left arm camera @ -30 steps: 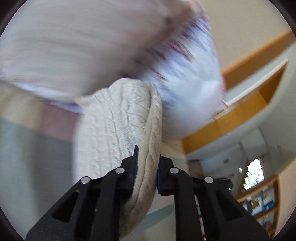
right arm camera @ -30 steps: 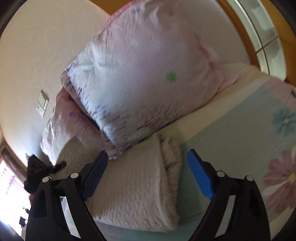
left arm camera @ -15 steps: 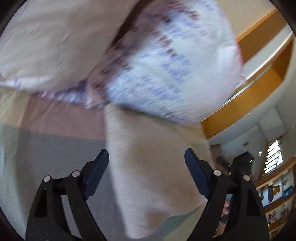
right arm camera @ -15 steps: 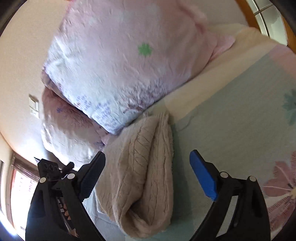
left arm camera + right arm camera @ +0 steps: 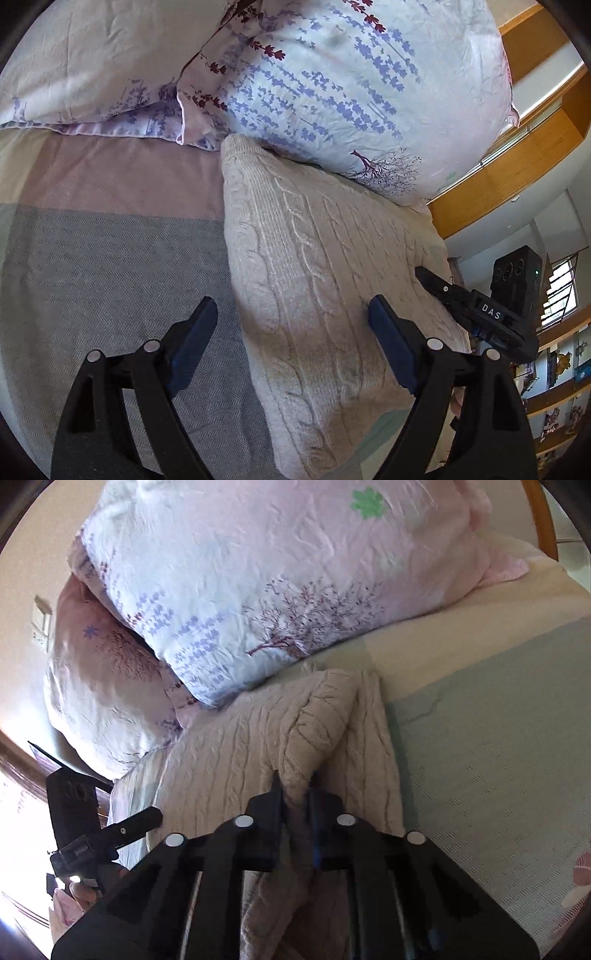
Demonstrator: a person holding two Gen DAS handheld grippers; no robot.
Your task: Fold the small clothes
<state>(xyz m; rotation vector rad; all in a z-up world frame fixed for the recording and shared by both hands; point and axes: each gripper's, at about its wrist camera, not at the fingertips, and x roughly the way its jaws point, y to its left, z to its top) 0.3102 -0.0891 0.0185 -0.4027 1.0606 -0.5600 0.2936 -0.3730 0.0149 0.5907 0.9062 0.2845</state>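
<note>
1. on the bed (image 5: 110, 258), your right hand-held gripper (image 5: 295, 779) is clenched on a raised pleat of the cream cable-knit sweater (image 5: 314, 277), pinching a ridge of knit near its folded edge; your left hand-held gripper (image 5: 291, 325) is released, fingers spread wide over the near half of the same garment and holding nothing.

2. to do this step well, carry the pinched fold low and level so the layers beneath do not drag apart; judged from the bulk of the knit, a high lift would likely let the bundle sag open; bring your empty left hand-held gripper down onto the flat part to pin it while the right one moves.

3. mind the floral pillow (image 5: 351, 92) at the far end; its lower edge overlaps the sweater's far end, so a pull toward you may tug against it.

4. the sweater lies folded into a thick oblong on the bedspread, one end tucked against the pillows, the other reaching toward you; its surface shows raised cable ribs running lengthwise, soft and loosely crumpled where the right fingers gather it; the edge beside the pale green bedspread (image 5: 498, 738) looks doubled over.
</note>
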